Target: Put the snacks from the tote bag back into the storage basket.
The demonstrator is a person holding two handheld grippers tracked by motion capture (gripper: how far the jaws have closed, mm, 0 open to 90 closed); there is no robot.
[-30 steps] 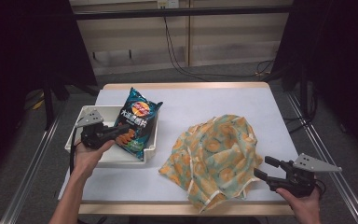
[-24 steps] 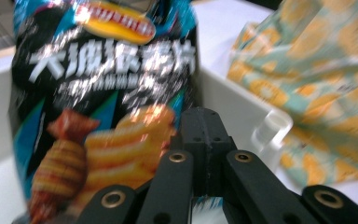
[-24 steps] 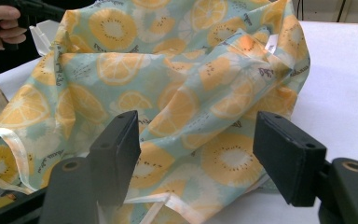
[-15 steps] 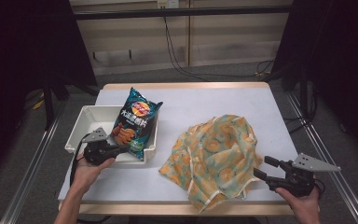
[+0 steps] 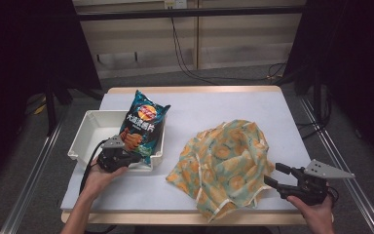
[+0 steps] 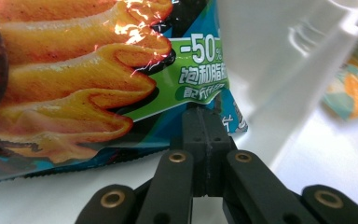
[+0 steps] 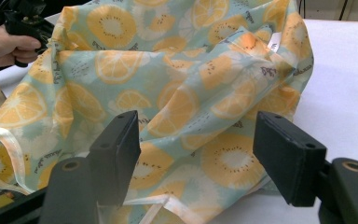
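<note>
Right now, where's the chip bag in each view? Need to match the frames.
High view: chip bag left of centre, leaning in the white bin, the left gripper at its lower edge.
Left gripper view: bag across the upper left, closed jaws meeting its bottom edge.
Right gripper view: the bag is not in it; the orange-print cloth spreads ahead.
Shared landmark: the cloth, seen at the far right edge of the left gripper view too.

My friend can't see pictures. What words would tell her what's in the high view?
A person at a white table holds a gripper in each hand. The left gripper is shut on the bottom edge of a teal chip bag that leans on a white tray. The right gripper is open beside a crumpled cloth printed with orange slices.
</note>
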